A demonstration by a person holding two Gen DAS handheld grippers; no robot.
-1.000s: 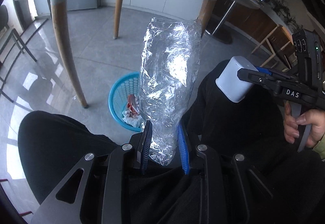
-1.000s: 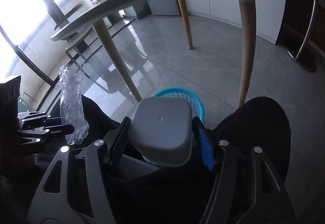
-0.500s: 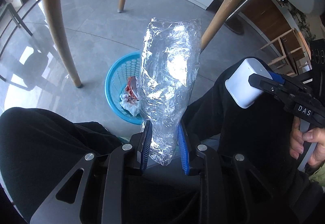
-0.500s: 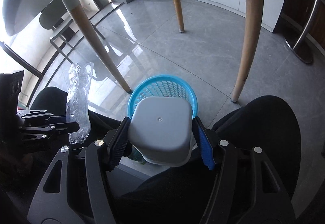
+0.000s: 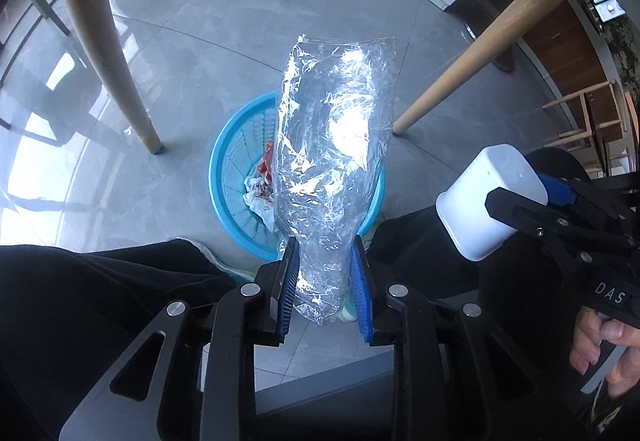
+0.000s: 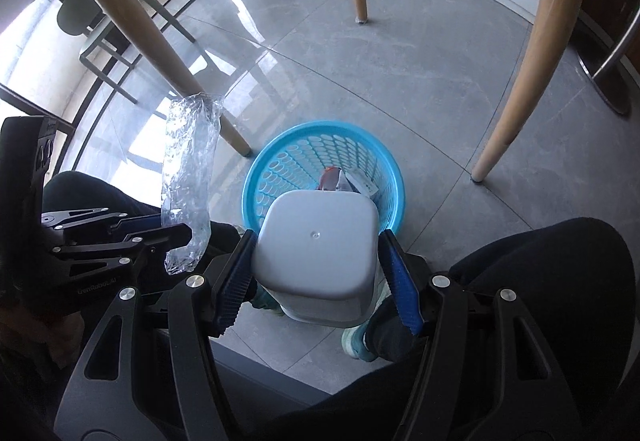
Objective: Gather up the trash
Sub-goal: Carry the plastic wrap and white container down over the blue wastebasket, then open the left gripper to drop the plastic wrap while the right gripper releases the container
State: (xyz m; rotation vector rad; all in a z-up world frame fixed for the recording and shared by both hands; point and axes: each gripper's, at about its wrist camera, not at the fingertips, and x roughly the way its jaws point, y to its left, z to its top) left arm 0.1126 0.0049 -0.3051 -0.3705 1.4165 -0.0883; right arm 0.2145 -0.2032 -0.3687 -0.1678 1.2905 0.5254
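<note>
My left gripper [image 5: 324, 265] is shut on the lower end of a crinkled clear plastic wrapper [image 5: 332, 161], which stands up between the blue pads. It hangs above a blue mesh basket [image 5: 232, 169] on the floor that holds crumpled red-and-white trash [image 5: 258, 189]. My right gripper [image 6: 316, 253] is shut on a white square cup [image 6: 316, 241], bottom toward the camera, over the near rim of the basket [image 6: 280, 161]. In the right wrist view the wrapper [image 6: 188, 177] and left gripper [image 6: 172, 229] sit to the left of the basket.
Wooden table legs [image 5: 100, 21] [image 5: 480, 53] stand on either side of the basket on the grey tiled floor. A person's dark-trousered legs [image 5: 100, 301] [image 6: 540, 281] and a pale shoe [image 6: 356, 341] are close to the basket. A hand [image 5: 600, 345] holds the right gripper's handle.
Both grippers have sunk and tilted down toward the basket, which now looks larger and nearer. The tabletop has left both views. Both grips are unchanged.
</note>
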